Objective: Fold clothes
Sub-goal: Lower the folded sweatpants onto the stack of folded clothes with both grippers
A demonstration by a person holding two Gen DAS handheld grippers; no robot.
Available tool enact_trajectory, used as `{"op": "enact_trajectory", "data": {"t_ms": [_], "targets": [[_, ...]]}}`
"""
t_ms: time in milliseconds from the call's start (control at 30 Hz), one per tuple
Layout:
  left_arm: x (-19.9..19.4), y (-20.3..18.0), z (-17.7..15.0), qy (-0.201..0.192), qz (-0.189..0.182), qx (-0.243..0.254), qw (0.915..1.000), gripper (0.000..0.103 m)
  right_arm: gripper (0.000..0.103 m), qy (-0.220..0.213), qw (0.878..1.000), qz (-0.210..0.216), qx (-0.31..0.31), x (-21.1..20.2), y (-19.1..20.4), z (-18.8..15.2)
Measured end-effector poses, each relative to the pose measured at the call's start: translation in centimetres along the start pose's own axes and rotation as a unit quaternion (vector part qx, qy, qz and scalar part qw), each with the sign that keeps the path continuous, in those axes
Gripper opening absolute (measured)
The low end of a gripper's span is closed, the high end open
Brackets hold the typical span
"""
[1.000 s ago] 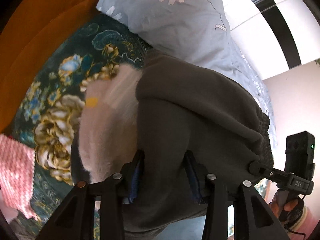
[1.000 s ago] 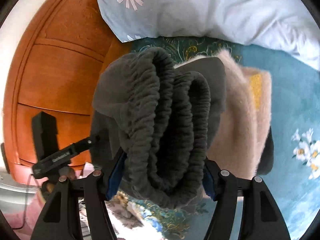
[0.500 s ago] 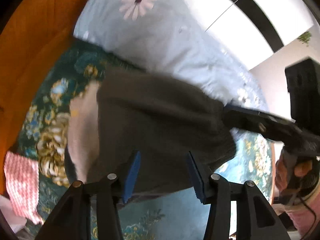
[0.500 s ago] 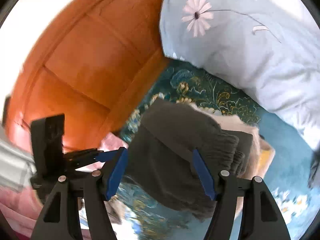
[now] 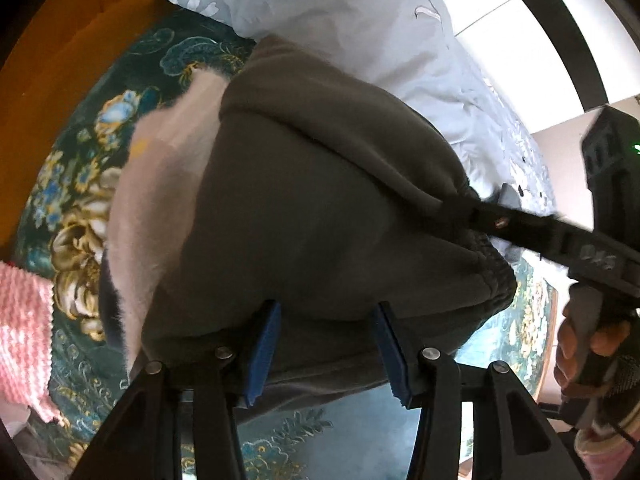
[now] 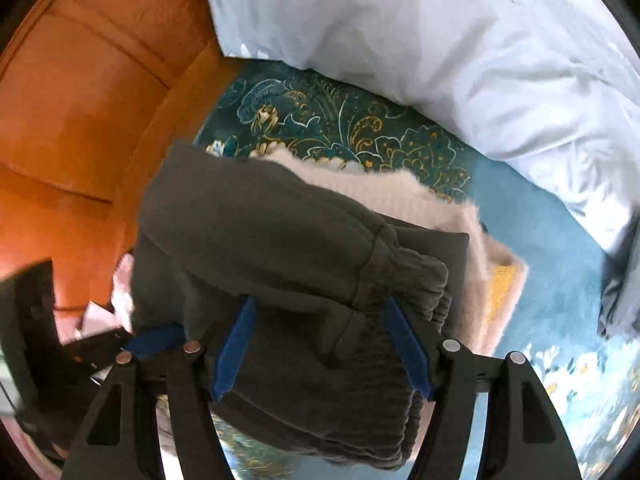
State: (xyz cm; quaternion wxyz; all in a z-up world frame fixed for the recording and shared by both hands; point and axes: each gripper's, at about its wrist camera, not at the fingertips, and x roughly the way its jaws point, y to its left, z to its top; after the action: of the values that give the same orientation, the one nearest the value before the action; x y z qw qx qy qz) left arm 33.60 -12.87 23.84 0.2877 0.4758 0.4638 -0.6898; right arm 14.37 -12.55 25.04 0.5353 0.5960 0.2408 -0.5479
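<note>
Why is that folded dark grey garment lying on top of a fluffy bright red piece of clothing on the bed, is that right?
Not quite: the fluffy piece under the folded dark grey garment is pale beige, not bright red. The right wrist view shows it clearly, sticking out beyond the grey one on the teal flowered bedspread. The rest holds.

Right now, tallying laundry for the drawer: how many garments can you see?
3: dark grey sweatpants on top of the pile, a beige fuzzy sweater under them, a pink knit piece at the left wrist view's left edge. More may be hidden beneath.
</note>
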Motion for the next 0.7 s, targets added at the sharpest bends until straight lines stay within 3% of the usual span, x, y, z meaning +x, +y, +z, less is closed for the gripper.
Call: {"op": "enact_trajectory", "data": {"t_ms": [167,300,433,567,700], "targets": [[-3.9,-0.8,-1.5,-0.039,-0.033,0.000,0.9987,0.053,0.069,-0.054,0.997,0.051,-0.013,-5.1,1.9,-3.4],[-4.7,0.3,-1.9,-0.043,-0.030,-0.020,0.9984,0.055,0.070,-0.045,0.997,0.064,-0.020,-5.0,2.8,-5.8],[-1.7,1.6,-2.4,-0.003,-0.006,-0.029,0.9995,0.055,0.070,-0.005,0.999,0.037,0.010,-1.1,1.6,-6.2],[-1.4,1.4,-2.9,0.002,-0.007,-0.040,0.9992,0.055,0.070,0.037,0.999,0.017,0.032,1.2,0.7,-5.6],[-3.7,0.4,-3.7,-0.024,-0.010,-0.027,0.9993,0.055,0.070,0.008,0.999,0.028,0.034,-1.6,1.6,-5.9]]}}
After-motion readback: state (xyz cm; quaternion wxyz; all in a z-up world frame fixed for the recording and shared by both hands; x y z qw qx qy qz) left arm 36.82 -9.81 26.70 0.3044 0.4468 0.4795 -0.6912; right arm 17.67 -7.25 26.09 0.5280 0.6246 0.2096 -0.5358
